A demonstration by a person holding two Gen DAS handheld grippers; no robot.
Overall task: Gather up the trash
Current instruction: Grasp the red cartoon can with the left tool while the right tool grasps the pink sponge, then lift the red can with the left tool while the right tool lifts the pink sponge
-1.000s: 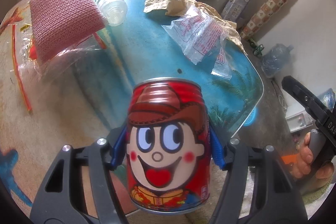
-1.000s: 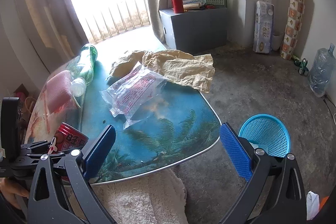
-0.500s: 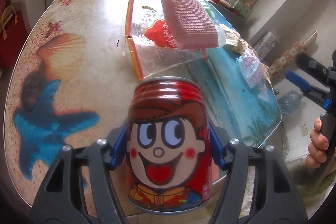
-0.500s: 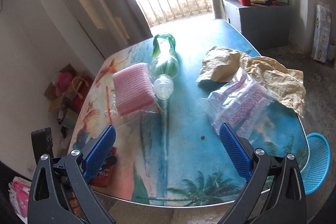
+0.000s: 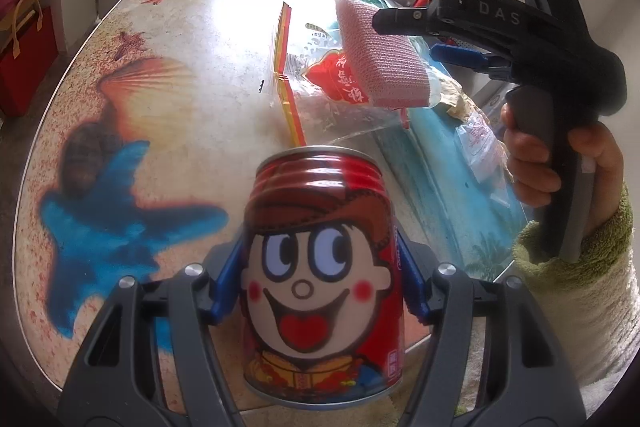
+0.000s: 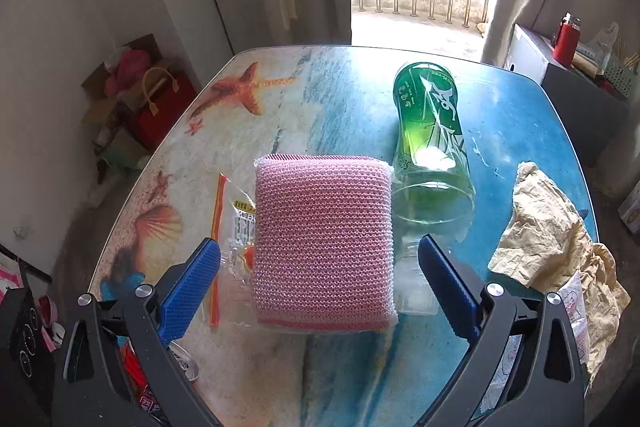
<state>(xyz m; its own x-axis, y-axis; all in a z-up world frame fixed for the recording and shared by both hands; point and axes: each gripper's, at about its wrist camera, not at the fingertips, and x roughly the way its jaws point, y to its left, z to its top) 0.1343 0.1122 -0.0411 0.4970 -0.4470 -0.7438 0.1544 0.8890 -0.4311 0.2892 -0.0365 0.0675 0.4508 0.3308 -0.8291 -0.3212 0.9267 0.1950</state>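
My left gripper (image 5: 320, 283) is shut on a red drink can (image 5: 320, 267) with a cartoon face, held upright over the near edge of the beach-print table (image 5: 120, 107). The right gripper (image 6: 320, 283) stands open above the table, its blue pads (image 6: 188, 287) spread to either side of a pink mesh sponge (image 6: 324, 243) and clear of it. That sponge (image 5: 380, 55) lies on a clear plastic wrapper (image 6: 236, 227) with a red strip. A green plastic bottle (image 6: 430, 143) lies on its side just right of the sponge. The right gripper's body (image 5: 500, 23) and the hand holding it show at the upper right in the left wrist view.
Crumpled brown paper (image 6: 552, 231) and a printed clear bag (image 6: 572, 311) lie at the table's right side. A red bag (image 6: 160, 103) and boxes sit on the floor left of the table. A grey cabinet (image 6: 560, 75) with a red flask stands at the back right.
The right gripper has swung left across the table, from near the blue basket and table edge to over the pink sponge. The left gripper turned left with the can, then held still.
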